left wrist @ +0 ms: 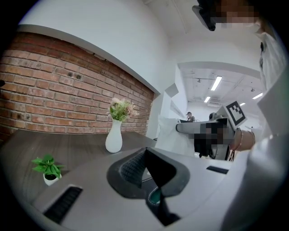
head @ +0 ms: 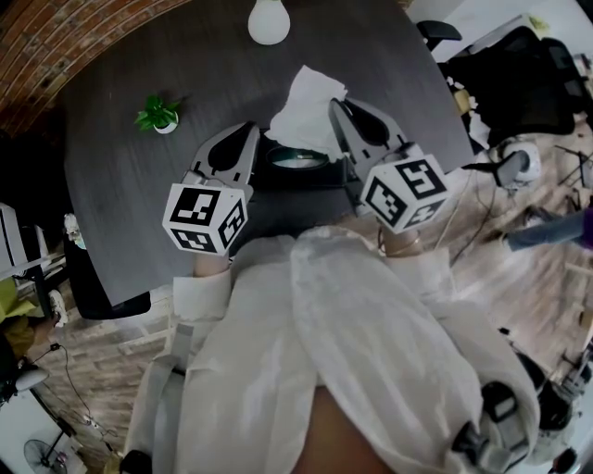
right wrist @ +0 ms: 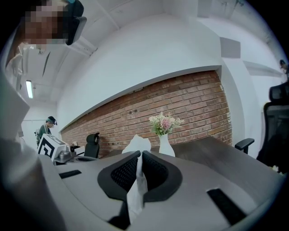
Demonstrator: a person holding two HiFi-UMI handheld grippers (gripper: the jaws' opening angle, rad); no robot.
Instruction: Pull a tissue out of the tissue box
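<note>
A white tissue stands up above the dark tissue box in the middle of the table. My right gripper is shut on it; in the right gripper view the tissue is pinched between the jaws of my right gripper and a crumpled part rises past the tips. My left gripper is shut and empty, its tip by the box's left end. In the left gripper view the left gripper has its jaws together, with the box's oval opening below them.
A white vase with flowers stands at the table's far side, and a small potted plant at the far left. A brick wall lies beyond. Office chairs stand to the right of the dark table.
</note>
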